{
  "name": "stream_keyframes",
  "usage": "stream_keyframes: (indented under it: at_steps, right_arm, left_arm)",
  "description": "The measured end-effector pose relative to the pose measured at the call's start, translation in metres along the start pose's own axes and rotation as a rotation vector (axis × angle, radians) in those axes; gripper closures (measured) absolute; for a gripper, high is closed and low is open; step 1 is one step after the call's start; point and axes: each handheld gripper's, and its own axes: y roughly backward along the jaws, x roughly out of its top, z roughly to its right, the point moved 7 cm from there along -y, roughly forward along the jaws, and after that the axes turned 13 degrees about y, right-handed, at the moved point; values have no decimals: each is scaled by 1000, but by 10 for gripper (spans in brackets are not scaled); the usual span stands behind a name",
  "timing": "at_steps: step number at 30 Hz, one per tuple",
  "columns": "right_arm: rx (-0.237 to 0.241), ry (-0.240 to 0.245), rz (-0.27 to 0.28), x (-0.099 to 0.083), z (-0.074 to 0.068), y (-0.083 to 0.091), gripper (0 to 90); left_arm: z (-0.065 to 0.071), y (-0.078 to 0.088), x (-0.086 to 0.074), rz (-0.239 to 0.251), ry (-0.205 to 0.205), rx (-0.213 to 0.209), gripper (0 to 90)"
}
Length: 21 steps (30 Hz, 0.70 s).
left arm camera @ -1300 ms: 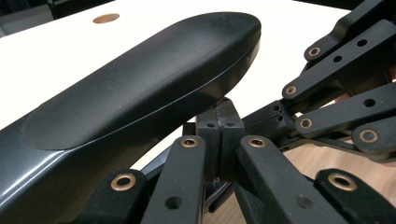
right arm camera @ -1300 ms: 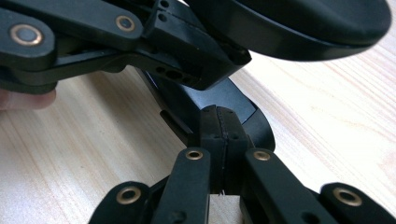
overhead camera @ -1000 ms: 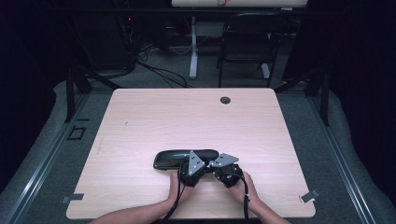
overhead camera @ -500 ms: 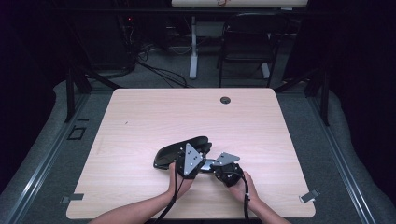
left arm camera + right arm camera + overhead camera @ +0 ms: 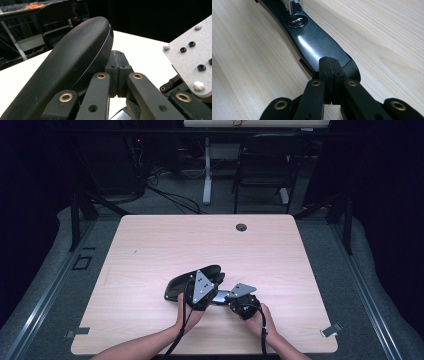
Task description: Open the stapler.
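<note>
My left tongs (image 5: 204, 281), shut with nothing between them, have risen since a second ago and tipped the stapler's top arm (image 5: 192, 281) up off its base (image 5: 317, 42). My right tongs (image 5: 329, 72), also shut and empty, press their closed tip on the base's end, pinning it to the table (image 5: 150, 250) near the front edge. The stapler now stands hinged open, which I judge leaves the magazine reachable for loading or clearing.
</note>
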Motion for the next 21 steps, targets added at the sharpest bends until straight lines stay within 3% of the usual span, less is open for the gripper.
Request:
stream_keyframes:
  at_steps: [21]
  right_arm:
    - [-3, 27, -13, 1, 0, 0, 900]
  left_arm:
    - [-22, 27, 26, 20, 40, 22, 900]
